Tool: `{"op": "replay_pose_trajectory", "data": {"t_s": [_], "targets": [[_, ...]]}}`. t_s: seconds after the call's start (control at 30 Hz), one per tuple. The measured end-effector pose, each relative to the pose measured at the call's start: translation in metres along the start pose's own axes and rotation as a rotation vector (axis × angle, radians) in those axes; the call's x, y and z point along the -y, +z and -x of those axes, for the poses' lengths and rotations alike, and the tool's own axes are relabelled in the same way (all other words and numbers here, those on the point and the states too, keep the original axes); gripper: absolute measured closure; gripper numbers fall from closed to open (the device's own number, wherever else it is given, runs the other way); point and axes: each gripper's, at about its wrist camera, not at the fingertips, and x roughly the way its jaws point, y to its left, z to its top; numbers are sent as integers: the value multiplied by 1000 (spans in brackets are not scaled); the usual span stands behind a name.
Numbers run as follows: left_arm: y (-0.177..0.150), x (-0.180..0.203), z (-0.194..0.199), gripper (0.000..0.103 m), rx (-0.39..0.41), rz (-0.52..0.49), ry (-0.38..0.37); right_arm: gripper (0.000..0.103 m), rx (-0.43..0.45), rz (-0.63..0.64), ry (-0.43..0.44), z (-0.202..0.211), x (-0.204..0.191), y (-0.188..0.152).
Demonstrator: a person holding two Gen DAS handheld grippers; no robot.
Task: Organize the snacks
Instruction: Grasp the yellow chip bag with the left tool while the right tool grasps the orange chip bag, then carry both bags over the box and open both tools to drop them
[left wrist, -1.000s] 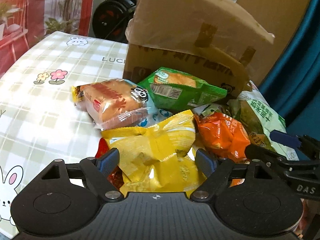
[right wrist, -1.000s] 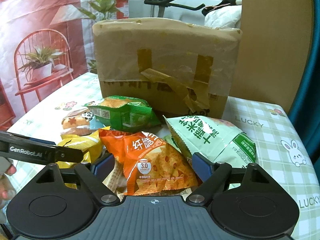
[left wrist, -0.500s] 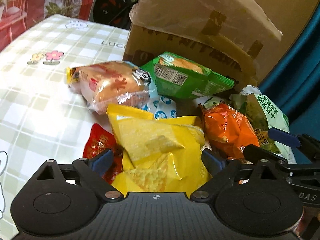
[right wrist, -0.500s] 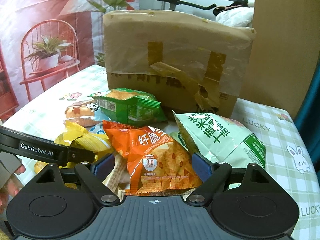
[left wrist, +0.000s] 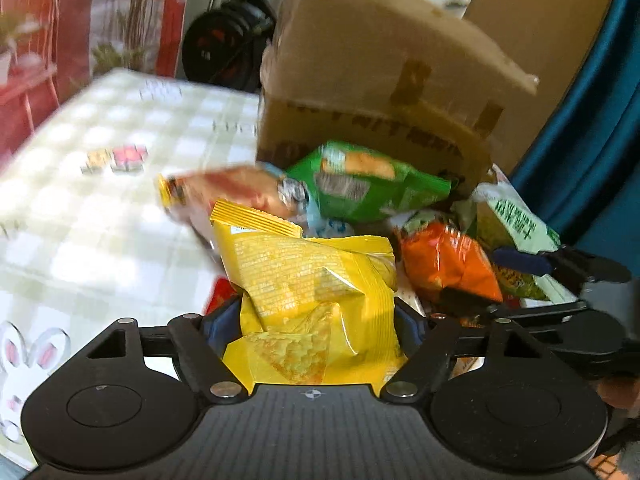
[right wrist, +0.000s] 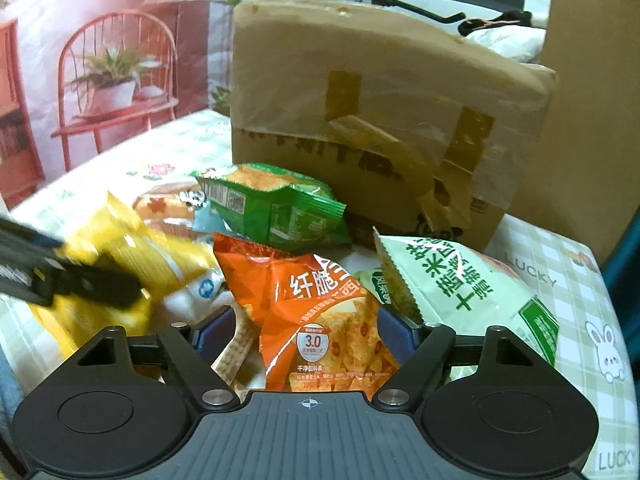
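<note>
The taped cardboard box (right wrist: pixel 384 128) stands shut on the checked tablecloth (left wrist: pixel 100 208), with snack bags heaped against its front. The left gripper (left wrist: pixel 312 326) is closing, pinching the yellow bag (left wrist: pixel 308 280). The right gripper (right wrist: pixel 306 326) is closing around the orange bag (right wrist: pixel 316 312), grip unclear.

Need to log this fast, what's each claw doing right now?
Left claw: closing, pads pressed on the yellow snack bag.
Right claw: closing around the orange snack bag; no firm grip visible yet.
</note>
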Motion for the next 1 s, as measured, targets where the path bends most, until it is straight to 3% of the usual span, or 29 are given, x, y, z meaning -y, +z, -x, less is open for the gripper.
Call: {"op": "replay_pose_trajectory", "data": {"t_s": [0.23,0.47,0.77,1.0], "targets": [[17,12,20,24,110,-73,83,31,-45,29,-47,-21,-6,-3],[28,17,33,24,174,-100,131,59,-13,-45,-19,-5,8,0],[40,26,53,24,255,-121,152,61,55,-223,97,43,28,18],[66,35,71,24,355,-144,155,61,225,-308,132,86,51,52]]}}
